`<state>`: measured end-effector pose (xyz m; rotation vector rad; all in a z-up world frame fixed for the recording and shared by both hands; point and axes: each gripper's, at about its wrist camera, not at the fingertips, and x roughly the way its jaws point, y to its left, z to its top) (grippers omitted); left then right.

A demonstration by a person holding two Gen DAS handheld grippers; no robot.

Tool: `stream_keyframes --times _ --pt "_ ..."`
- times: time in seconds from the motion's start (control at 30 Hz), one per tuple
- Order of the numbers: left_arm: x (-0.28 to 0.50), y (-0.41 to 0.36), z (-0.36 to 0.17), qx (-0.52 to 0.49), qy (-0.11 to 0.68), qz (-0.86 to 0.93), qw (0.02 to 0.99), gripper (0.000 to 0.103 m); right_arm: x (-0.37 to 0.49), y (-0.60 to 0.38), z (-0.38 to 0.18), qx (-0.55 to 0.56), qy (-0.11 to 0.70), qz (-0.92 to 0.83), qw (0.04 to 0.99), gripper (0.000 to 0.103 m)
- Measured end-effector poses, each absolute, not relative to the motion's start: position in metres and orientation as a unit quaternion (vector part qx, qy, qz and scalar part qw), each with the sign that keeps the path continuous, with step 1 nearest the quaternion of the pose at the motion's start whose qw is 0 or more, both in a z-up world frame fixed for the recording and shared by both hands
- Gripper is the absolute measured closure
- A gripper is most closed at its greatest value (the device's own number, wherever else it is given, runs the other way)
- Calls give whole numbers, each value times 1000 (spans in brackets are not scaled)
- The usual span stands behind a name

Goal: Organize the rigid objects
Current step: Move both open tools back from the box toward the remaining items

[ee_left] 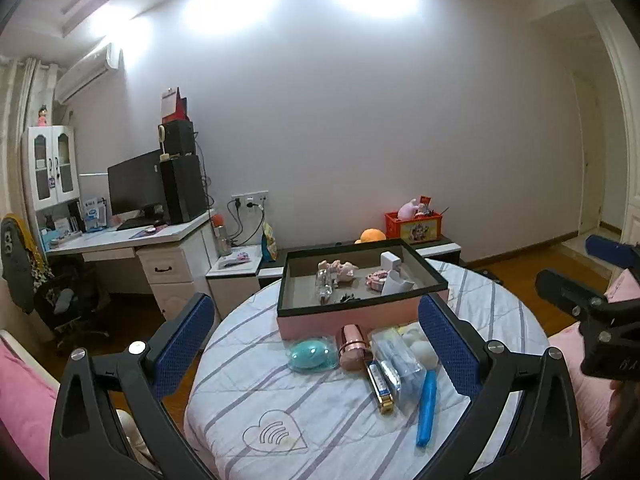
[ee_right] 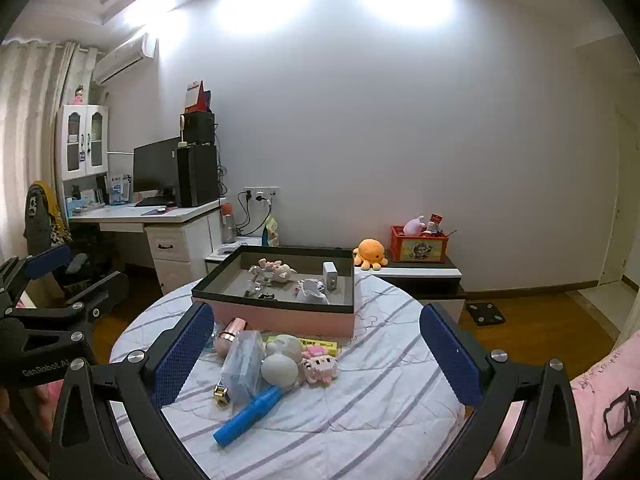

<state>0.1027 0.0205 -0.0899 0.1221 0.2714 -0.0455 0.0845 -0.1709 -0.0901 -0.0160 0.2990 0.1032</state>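
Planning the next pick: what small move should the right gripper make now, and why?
Probably lower the open, empty right gripper toward the blue tube: it lies nearest, loose on the table, still outside the pink box.

The left gripper (ee_left: 316,344) and the right gripper (ee_right: 316,354) look alike: black angular plastic frames with triangular cut-outs, round silver screws at the joints, and fingers (ee_left: 182,340) faced with blue dimpled pads. White "GenRobot.AI" lettering marks one black body.
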Motion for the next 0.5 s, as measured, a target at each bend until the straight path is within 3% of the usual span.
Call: stream_keyframes --times 0.5 --pt "133 32 -132 61 206 -15 977 0 102 -178 -126 -6 203 39 978 0"
